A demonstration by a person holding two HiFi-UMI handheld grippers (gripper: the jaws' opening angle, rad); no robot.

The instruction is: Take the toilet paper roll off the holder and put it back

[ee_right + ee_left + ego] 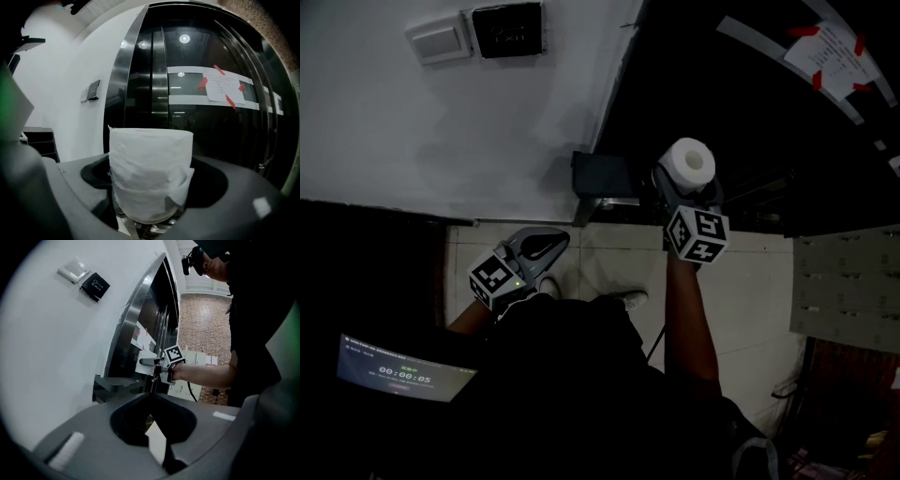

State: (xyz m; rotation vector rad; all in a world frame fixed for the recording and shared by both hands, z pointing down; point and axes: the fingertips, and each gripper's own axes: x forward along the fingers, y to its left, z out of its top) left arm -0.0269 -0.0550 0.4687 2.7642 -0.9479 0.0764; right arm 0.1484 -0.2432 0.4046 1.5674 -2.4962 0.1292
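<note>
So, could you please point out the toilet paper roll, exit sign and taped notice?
toilet paper roll point(150, 168): right gripper view, its wrapped side.
exit sign point(95, 286): left gripper view, its black face.
taped notice point(225, 87): right gripper view, the sheet's middle.

Toilet paper roll point(690, 161): plain white, at 1 o'clock from centre in the head view.
Right gripper point(677, 187) and left gripper point(546, 246): grey shells. Each cube carries black-and-white square markers, and the left one shows a green lamp.
Wall point(441, 122): white, with a white switch plate point(438, 39) and a black plate point(507, 30) at 11 o'clock.
Notice point(830, 52) at 1 o'clock: white, with red tape at the corners.
Floor tiles point(759, 281): apparently pale grey; the light is poor.
Brick wall point(206, 319): reddish-brown courses.
</note>
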